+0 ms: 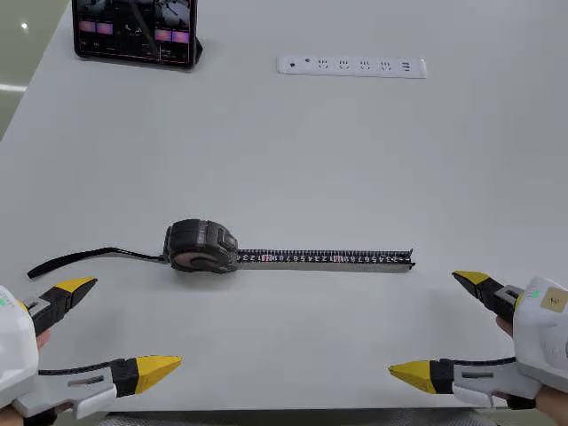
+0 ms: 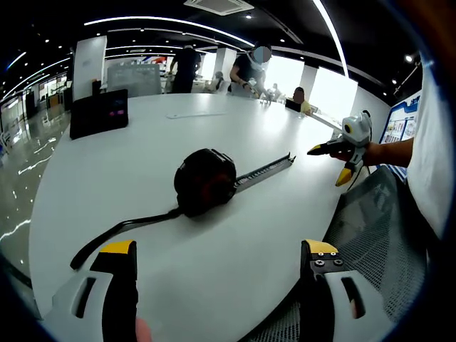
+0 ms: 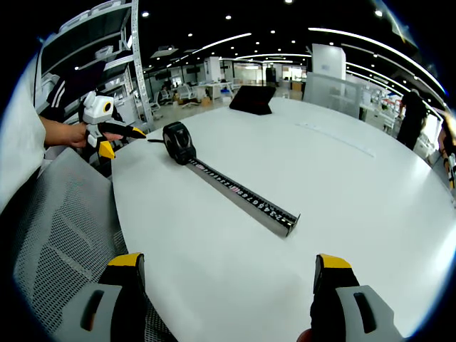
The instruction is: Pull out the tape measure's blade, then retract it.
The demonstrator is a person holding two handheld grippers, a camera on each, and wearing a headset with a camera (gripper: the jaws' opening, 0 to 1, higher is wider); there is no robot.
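1. The white table (image 1: 293,151) carried everything. The tape measure (image 1: 201,246) lay near its front edge, between your two grippers and touched by neither.
2. The blade (image 1: 324,258) was already drawn out and lay flat on the table. Its long axis ran left to right across you, with the case at the left end and the hook (image 1: 411,257) at the right.
3. Your left gripper (image 1: 133,321) had its jaws spread wide with nothing between them. It was the nearer one to the case, which lay ahead of it and a little to its right.
4. Your right gripper (image 1: 424,321) was spread and empty too. It stood near the hook end, which lay ahead of it and slightly to its left.
5. By my reading, the pull was done and the retraction was left. That move turned on this split: the case fell to your left gripper and the blade's free end to your right.
6. The right gripper view looked up the blade from the hook, so you could see its printed scale and turned-down tip. The left gripper view gave the case's rounded side instead.
7. The black strap (image 1: 71,259) trailed left from the case towards your left gripper. It was clearest in the left gripper view.
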